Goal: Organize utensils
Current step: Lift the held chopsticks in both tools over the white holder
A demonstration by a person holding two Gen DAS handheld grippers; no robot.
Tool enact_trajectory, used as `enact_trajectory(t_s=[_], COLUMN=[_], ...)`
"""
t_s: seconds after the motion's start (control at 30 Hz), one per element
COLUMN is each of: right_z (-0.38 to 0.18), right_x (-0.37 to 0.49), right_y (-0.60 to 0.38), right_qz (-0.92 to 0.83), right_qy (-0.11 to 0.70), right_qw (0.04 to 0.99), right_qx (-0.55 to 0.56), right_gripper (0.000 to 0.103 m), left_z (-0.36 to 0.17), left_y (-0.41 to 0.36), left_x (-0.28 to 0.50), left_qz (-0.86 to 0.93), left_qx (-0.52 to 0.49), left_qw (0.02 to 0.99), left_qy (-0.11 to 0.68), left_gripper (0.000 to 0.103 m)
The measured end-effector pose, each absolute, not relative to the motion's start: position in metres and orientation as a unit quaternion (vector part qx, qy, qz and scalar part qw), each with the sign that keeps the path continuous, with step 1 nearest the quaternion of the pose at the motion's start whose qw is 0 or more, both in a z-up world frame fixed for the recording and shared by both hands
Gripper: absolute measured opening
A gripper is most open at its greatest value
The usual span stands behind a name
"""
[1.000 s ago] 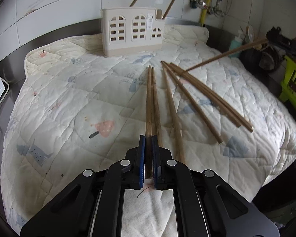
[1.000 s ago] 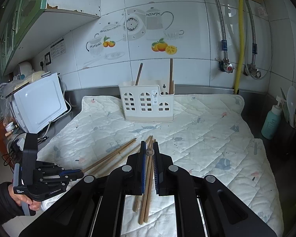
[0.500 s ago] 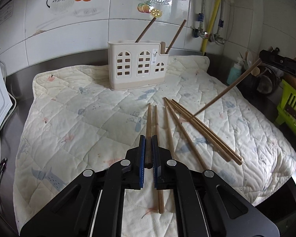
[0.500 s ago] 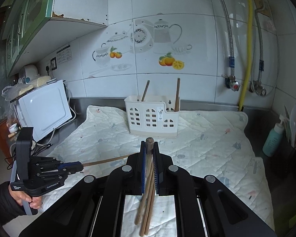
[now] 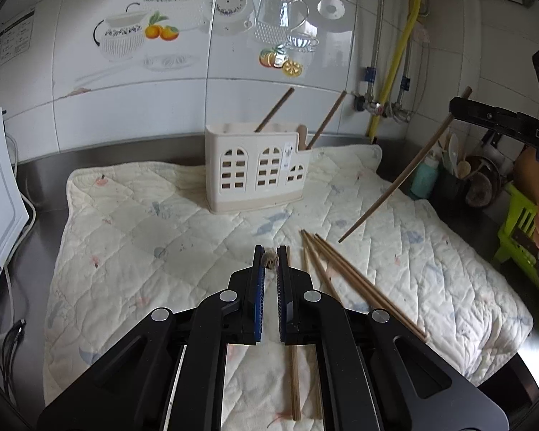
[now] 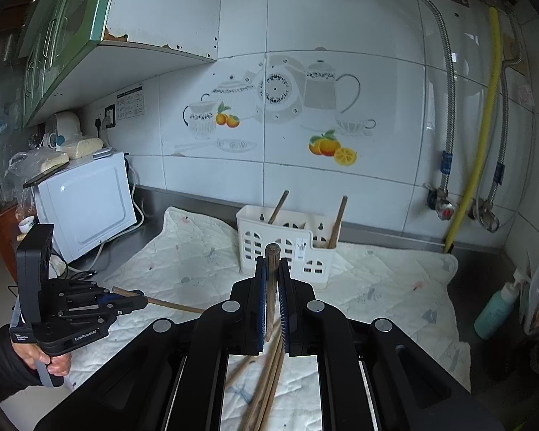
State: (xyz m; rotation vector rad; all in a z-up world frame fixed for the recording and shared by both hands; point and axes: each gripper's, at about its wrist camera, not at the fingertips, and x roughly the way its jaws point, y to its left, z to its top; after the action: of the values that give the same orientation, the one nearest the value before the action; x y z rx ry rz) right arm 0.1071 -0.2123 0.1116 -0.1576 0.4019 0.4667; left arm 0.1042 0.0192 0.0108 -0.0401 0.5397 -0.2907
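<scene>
A cream utensil holder stands at the back of the quilted mat with two chopsticks leaning in it. My left gripper is shut on one chopstick, seen end-on and held above the mat; the right wrist view shows that gripper at the left with the stick jutting out. My right gripper is shut on another chopstick. In the left wrist view the right gripper holds its stick slanting down. Several loose chopsticks lie on the mat.
A white appliance stands left of the mat with cables beside it. At the right are a teal bottle, a pot of wooden spoons and a green basket. Pipes and a yellow hose run down the tiled wall.
Both grippers have risen from the mat, each lifting its chopstick clear. The left stick now shows end-on and the right one slants more steeply. Both stayed shut.
</scene>
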Motion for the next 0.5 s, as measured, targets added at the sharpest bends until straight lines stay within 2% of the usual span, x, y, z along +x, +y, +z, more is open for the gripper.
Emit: enact_trajectory(t_s=[0.5], right_z=[0.178], right_x=[0.174], right_y=[-0.204], right_qz=[0.205], right_qy=[0.156], right_qw=[0.961], right_qx=[-0.101], right_gripper=[0.007], left_z=[0.084], left_y=[0.014], left_x=[0.159], left_qz=[-0.138], left_qx=[0.008], left_qw=[0.967], left_qy=[0.215], left_gripper=[0.005])
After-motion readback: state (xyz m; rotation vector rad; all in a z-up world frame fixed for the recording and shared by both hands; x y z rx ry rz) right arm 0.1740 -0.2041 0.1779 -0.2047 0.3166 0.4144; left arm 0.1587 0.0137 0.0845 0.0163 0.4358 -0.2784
